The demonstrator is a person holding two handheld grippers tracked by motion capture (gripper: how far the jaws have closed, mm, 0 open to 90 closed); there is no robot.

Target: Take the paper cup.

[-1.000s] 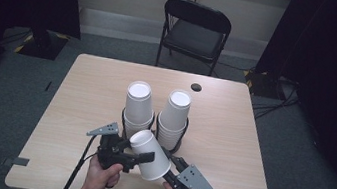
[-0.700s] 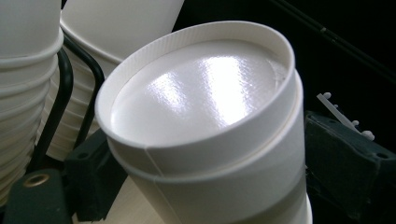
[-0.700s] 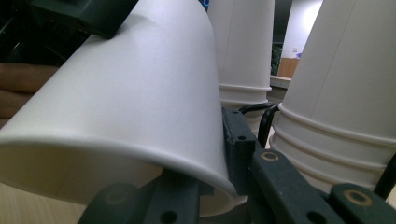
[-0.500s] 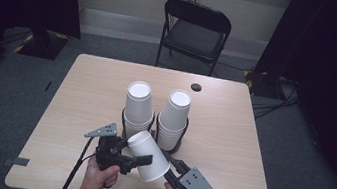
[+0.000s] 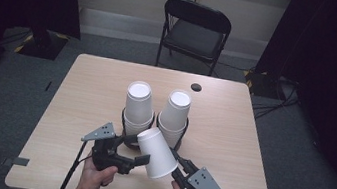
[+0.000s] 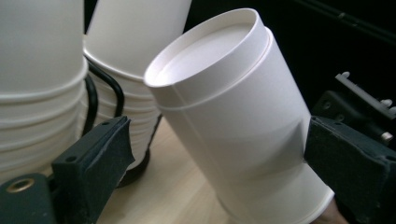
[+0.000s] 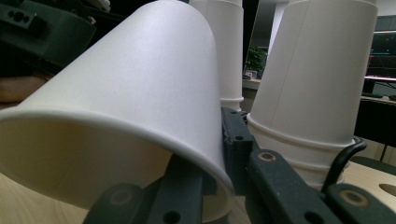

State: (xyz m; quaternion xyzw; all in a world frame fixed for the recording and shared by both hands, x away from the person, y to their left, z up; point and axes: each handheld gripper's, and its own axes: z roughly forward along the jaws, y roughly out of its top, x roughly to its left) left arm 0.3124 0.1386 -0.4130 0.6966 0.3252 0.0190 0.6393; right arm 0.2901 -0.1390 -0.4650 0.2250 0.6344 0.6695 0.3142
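White paper cup (image 5: 157, 152) tilted, wall pinched by right hand-held gripper (image 5: 180, 169), left hand-held gripper (image 5: 139, 160) just opened around it.

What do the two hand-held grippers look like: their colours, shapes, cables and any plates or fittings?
Both are black. The left gripper and the right gripper each carry a grey three-cornered plate on top, dotted with small holes. A black cable trails from the left one. Close up, the jaws are blocky, with matte pads and brass-coloured screw fittings. No sleeves are visible at the hands.
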